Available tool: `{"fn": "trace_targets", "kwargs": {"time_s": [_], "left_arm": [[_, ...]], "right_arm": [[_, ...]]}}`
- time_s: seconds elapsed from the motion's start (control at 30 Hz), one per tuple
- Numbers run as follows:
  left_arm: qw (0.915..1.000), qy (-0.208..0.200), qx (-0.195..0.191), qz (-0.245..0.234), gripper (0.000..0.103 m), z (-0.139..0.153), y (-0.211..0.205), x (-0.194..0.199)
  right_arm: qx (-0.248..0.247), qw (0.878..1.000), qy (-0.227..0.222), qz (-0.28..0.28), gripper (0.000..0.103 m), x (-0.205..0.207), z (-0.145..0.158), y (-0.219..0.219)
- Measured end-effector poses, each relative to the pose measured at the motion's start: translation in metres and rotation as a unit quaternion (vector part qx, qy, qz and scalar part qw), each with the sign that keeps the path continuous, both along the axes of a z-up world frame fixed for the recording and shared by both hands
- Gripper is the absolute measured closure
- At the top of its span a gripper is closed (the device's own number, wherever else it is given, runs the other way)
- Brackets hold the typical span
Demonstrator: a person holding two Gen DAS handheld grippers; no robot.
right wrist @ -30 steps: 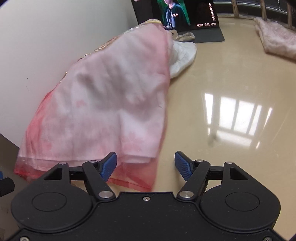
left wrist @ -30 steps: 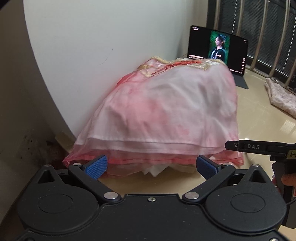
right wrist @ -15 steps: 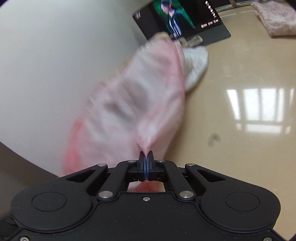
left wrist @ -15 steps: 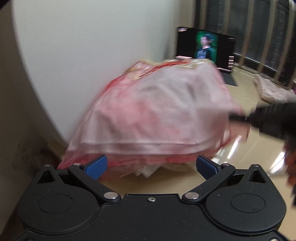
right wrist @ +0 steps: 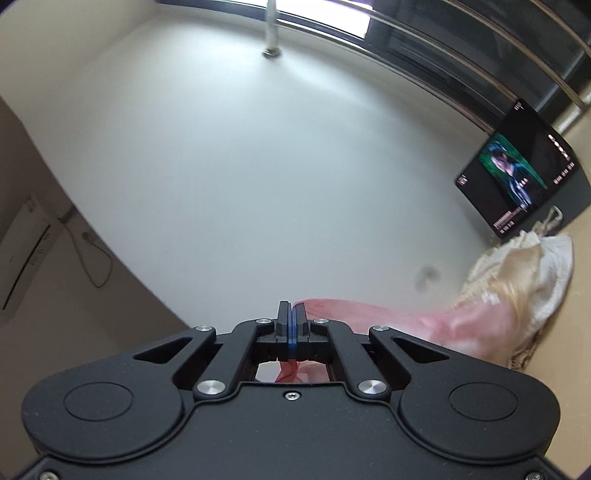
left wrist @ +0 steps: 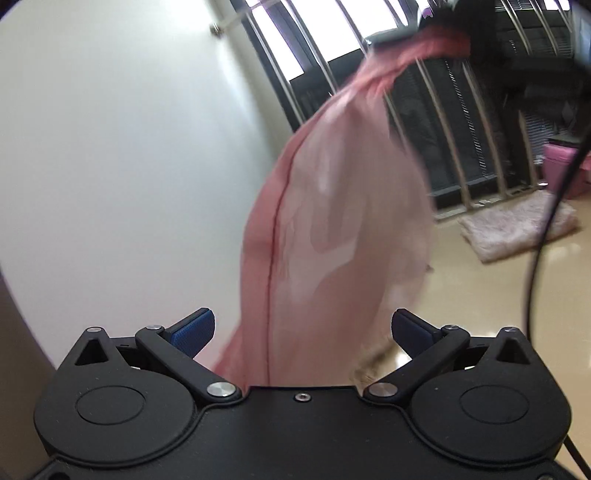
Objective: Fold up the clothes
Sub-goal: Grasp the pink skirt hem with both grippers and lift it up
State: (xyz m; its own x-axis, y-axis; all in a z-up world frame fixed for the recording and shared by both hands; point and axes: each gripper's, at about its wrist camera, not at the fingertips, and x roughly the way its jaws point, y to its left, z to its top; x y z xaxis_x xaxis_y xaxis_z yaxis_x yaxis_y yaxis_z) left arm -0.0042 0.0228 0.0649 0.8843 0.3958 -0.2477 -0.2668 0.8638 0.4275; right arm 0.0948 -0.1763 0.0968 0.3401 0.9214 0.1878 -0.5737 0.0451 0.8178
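A sheer pink garment (left wrist: 332,221) hangs in a long drape from its upper corner, blurred by motion. That corner is pinched at the top right of the left wrist view by my right gripper (left wrist: 443,22), a dark blur there. In the right wrist view, my right gripper (right wrist: 291,306) is shut, with pink cloth (right wrist: 424,325) trailing from its pads down to the right. My left gripper (left wrist: 301,325) stands open low down. The hanging cloth passes between its blue pads (left wrist: 192,332) without being pressed.
A cream and white garment (right wrist: 535,266) lies on the floor by a lit tablet (right wrist: 517,181) against the white wall. A fluffy pink rug (left wrist: 517,225) lies below the barred window (left wrist: 461,110). A black cable (left wrist: 535,258) hangs at the right.
My right gripper shut on the pink garment's edge and lifted it high, so the cloth left the floor and hangs. My left gripper stayed open and swung up toward the window.
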Motion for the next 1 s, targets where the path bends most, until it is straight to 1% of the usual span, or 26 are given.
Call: {"fn": "trace_targets", "kwargs": {"time_s": [0.07, 0.1, 0.17, 0.23, 0.27, 0.3, 0.33, 0.37, 0.4, 0.43, 0.5, 0.57, 0.67, 0.73, 0.8, 0.87, 0.9, 0.97, 1.0], "left_arm": [[0.9998, -0.001, 0.017, 0.013, 0.000, -0.005, -0.001, 0.000], [0.9996, 0.002, 0.022, 0.019, 0.000, -0.008, 0.001, 0.001], [0.9987, 0.007, 0.034, 0.038, 0.004, -0.015, 0.006, 0.005], [0.9970, 0.012, 0.041, 0.064, 0.027, -0.017, 0.016, 0.008], [0.9962, 0.016, 0.041, 0.076, 0.031, -0.017, 0.021, 0.009], [0.9957, 0.018, 0.033, 0.085, 0.038, -0.016, 0.029, 0.009], [0.9954, 0.019, 0.024, 0.090, 0.052, -0.014, 0.037, 0.006], [0.9952, 0.018, 0.014, 0.095, 0.061, -0.011, 0.044, 0.003], [0.9954, 0.014, 0.003, 0.095, 0.075, -0.006, 0.052, -0.001], [0.9955, 0.009, -0.007, 0.094, 0.087, -0.001, 0.060, -0.006], [0.9962, -0.010, -0.017, 0.084, 0.093, 0.016, 0.070, -0.015], [0.9967, -0.040, -0.014, 0.069, 0.096, 0.040, 0.072, -0.027], [0.9950, -0.092, -0.009, 0.039, 0.097, 0.079, 0.069, -0.049], [0.9925, -0.121, -0.010, 0.011, 0.097, 0.102, 0.063, -0.066], [0.9894, -0.143, -0.008, -0.020, 0.097, 0.124, 0.056, -0.081], [0.9878, -0.147, -0.002, -0.053, 0.097, 0.139, 0.048, -0.085], [0.9877, -0.138, -0.004, -0.072, 0.097, 0.143, 0.045, -0.080], [0.9880, -0.105, -0.012, -0.113, 0.097, 0.145, 0.038, -0.056], [0.9881, -0.079, -0.017, -0.131, 0.097, 0.143, 0.030, -0.038]], "right_arm": [[0.016, 1.000, -0.018, -0.002, 0.103, -0.009, 0.008, -0.008], [0.015, 0.999, -0.028, -0.004, 0.103, -0.012, 0.012, -0.010], [0.009, 0.999, -0.032, -0.002, 0.103, -0.014, 0.015, -0.008], [0.011, 1.000, -0.027, -0.001, 0.103, -0.014, 0.016, -0.006], [0.018, 1.000, -0.023, -0.003, 0.103, -0.013, 0.015, -0.006], [0.029, 0.999, -0.022, -0.007, 0.103, -0.013, 0.015, -0.008], [0.041, 0.999, -0.021, -0.012, 0.103, -0.012, 0.015, -0.011], [0.054, 0.998, -0.020, -0.017, 0.103, -0.011, 0.015, -0.013], [0.067, 0.997, -0.022, -0.023, 0.103, -0.011, 0.017, -0.017], [0.081, 0.996, -0.024, -0.029, 0.103, -0.010, 0.020, -0.021], [0.096, 0.994, -0.039, -0.039, 0.103, -0.011, 0.029, -0.030], [0.100, 0.992, -0.063, -0.047, 0.103, -0.016, 0.043, -0.038], [0.098, 0.987, -0.114, -0.062, 0.103, -0.035, 0.071, -0.051], [0.085, 0.980, -0.159, -0.082, 0.103, -0.057, 0.095, -0.066], [0.065, 0.973, -0.192, -0.107, 0.103, -0.078, 0.116, -0.081], [0.036, 0.967, -0.209, -0.141, 0.103, -0.094, 0.133, -0.096], [0.017, 0.963, -0.213, -0.162, 0.103, -0.100, 0.140, -0.103], [-0.017, 0.958, -0.204, -0.200, 0.103, -0.100, 0.149, -0.114], [-0.034, 0.956, -0.193, -0.218, 0.103, -0.096, 0.151, -0.120]]}}
